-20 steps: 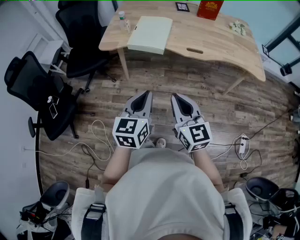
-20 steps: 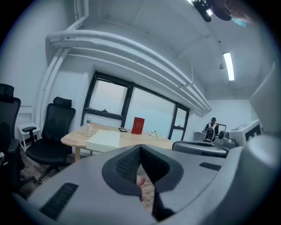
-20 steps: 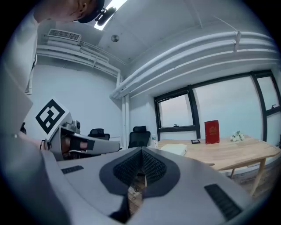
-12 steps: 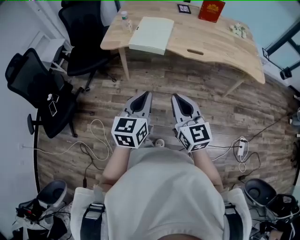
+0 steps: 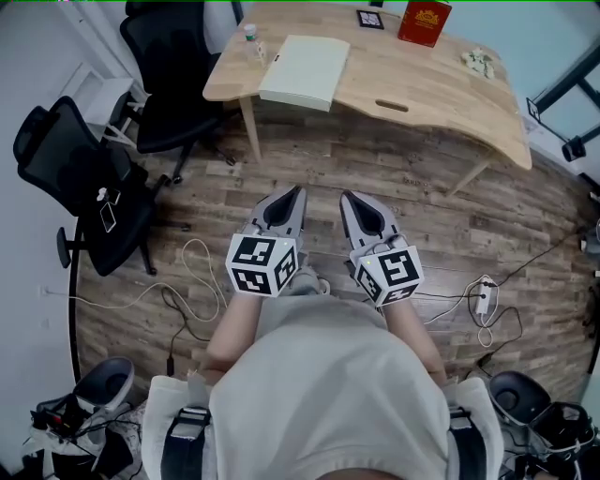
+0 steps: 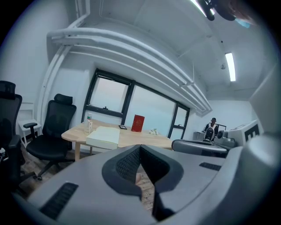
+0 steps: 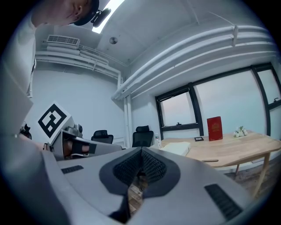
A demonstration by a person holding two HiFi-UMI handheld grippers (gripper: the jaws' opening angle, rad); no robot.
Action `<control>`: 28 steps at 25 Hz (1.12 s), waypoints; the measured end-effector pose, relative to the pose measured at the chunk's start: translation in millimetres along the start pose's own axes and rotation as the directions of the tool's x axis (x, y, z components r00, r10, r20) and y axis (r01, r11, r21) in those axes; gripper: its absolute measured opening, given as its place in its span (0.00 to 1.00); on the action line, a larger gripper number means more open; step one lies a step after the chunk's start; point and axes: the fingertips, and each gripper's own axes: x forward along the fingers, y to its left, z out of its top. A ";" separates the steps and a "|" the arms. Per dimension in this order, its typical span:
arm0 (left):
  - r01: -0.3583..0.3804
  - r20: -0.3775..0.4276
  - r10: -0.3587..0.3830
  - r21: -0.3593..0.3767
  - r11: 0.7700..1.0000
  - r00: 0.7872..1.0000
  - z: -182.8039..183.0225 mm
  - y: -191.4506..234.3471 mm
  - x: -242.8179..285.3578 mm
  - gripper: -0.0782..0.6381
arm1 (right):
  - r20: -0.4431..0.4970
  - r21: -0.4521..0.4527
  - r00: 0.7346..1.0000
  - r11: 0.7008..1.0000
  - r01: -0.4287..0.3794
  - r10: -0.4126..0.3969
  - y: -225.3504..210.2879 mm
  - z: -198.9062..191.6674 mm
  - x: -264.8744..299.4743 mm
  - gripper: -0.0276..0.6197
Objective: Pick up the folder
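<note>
The pale cream folder lies flat on the wooden desk, near its left front edge; it also shows in the left gripper view as a pale slab and in the right gripper view. My left gripper and right gripper hang side by side over the wooden floor, well short of the desk. Both point toward the desk with their jaws closed tip to tip and nothing between them.
A small bottle stands left of the folder. A red box, a small dark card and a small white cluster sit further back. Black office chairs stand left. Cables and a power strip lie on the floor.
The view has crept slightly toward the desk; both grippers keep their pose and stay closed.
</note>
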 end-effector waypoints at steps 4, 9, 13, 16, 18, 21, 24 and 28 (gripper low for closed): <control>-0.002 0.004 0.002 -0.015 1.000 1.000 -1.3 -3.0 0.7 0.14 | -0.004 0.031 1.000 1.000 -0.003 0.003 -3.8 -3.1 -3.1 0.07; -0.012 0.012 0.012 -0.020 1.000 1.000 -1.9 -1.8 2.8 0.14 | 0.004 0.043 1.000 0.999 -0.017 0.016 -6.4 -3.6 -5.3 0.07; -0.020 0.012 0.020 -0.031 0.999 1.000 -3.9 2.4 13.3 0.14 | 0.000 0.035 1.000 0.999 -0.011 0.011 -17.3 -4.5 -1.4 0.07; -0.014 0.009 0.014 -0.033 0.999 1.000 -3.3 6.1 22.6 0.14 | -0.002 0.031 1.000 1.000 -0.003 0.003 -25.0 -4.1 4.9 0.07; -0.009 0.009 0.010 -0.037 0.999 1.000 -1.8 8.9 31.5 0.14 | -0.004 0.030 1.000 1.000 0.006 -0.006 -32.5 -3.6 10.5 0.07; -0.008 0.004 0.008 -0.030 1.000 1.000 1.3 12.0 47.6 0.14 | -0.003 0.049 1.000 0.999 0.019 -0.019 -47.6 -1.4 17.7 0.07; -0.004 0.005 0.004 -0.020 1.000 1.000 5.5 11.9 61.1 0.14 | -0.001 0.061 0.999 0.998 0.032 -0.032 -62.8 0.7 22.5 0.07; 0.012 0.000 -0.012 -0.024 1.000 1.000 7.4 16.2 79.5 0.14 | 0.007 0.086 0.999 0.995 0.042 -0.042 -79.8 2.2 34.5 0.07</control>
